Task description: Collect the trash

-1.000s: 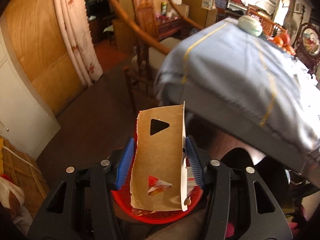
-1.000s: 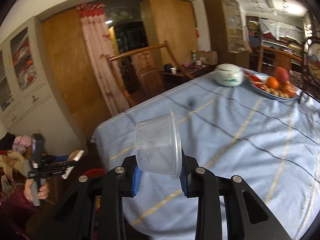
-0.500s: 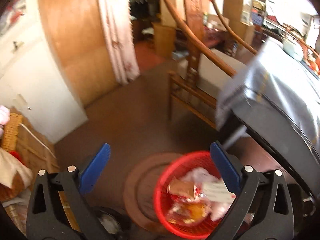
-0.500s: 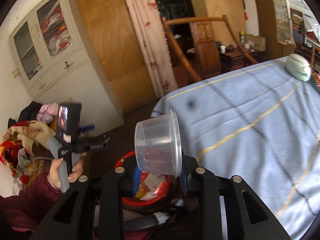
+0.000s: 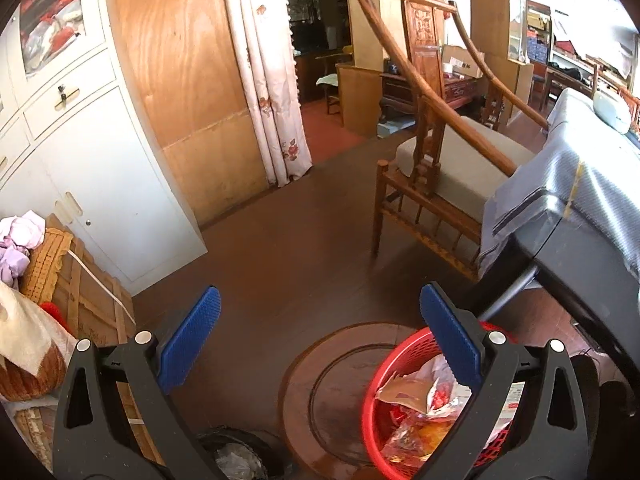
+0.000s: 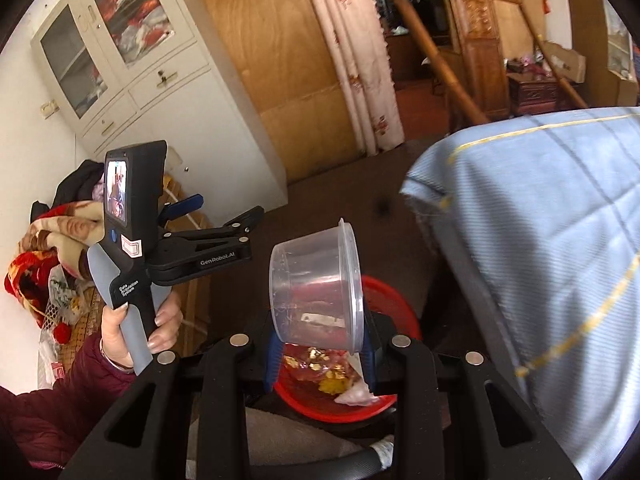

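Note:
A red mesh trash basket (image 5: 384, 372) stands on the floor with wrappers and torn brown cardboard (image 5: 404, 390) inside. My left gripper (image 5: 316, 340) hangs above and left of it, jaws wide open and empty. In the right wrist view my right gripper (image 6: 320, 356) is shut on a clear plastic tub (image 6: 316, 284), tipped on its side directly over the red basket (image 6: 384, 292). The left gripper (image 6: 216, 216) shows there too, held by a hand (image 6: 160, 320) at the left, its blue fingertips spread.
A table under a blue cloth (image 6: 540, 208) overhangs the basket on the right. A wooden armchair (image 5: 432, 152) stands beyond it. White cabinets (image 5: 92, 184) line the left wall, with a wooden crate (image 5: 80, 288) and blankets below. A dark bin (image 5: 240, 456) sits by the basket.
The left gripper let the brown cardboard fall into the basket, opened wide and swung left. The right gripper carried the tub off the table down over the basket.

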Demonstrator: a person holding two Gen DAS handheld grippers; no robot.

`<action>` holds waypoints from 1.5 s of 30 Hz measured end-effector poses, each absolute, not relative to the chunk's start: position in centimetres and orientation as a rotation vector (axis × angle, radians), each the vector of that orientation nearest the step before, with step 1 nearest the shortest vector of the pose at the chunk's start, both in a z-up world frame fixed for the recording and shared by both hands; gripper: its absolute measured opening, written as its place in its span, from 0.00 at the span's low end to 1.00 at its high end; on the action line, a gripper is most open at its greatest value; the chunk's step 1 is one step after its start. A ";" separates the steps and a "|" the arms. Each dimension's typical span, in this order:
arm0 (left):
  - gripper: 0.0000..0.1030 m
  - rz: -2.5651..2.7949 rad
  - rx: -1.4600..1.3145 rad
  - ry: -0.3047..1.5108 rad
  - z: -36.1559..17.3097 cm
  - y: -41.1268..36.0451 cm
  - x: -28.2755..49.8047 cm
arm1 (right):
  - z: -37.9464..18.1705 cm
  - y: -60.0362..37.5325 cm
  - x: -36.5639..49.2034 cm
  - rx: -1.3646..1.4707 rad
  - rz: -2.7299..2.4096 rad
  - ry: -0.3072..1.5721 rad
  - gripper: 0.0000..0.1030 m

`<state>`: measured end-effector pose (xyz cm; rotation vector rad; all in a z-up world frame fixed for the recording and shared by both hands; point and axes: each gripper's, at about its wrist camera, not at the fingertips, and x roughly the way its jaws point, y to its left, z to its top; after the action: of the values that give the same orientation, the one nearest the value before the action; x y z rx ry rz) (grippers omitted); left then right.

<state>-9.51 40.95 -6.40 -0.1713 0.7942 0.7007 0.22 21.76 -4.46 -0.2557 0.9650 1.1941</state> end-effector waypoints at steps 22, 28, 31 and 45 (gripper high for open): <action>0.93 0.702 -0.217 0.787 -6.1 40.6 -9.2 | -5.1 19.5 1.4 -0.256 1.133 0.897 0.67; 0.93 0.724 -0.082 0.705 -2.1 35.5 -7.5 | -2.9 16.2 1.6 -0.225 1.150 0.801 0.73; 0.93 0.730 -0.001 0.653 0.2 32.3 -6.9 | -1.5 13.7 1.8 -0.188 1.154 0.756 0.76; 0.93 0.754 0.153 0.540 7.8 17.6 -7.4 | 4.3 0.8 3.4 0.051 1.231 0.590 0.89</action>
<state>-7.44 17.62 7.84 0.1530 0.5399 0.7545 3.36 0.79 4.27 0.0514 0.5897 1.2310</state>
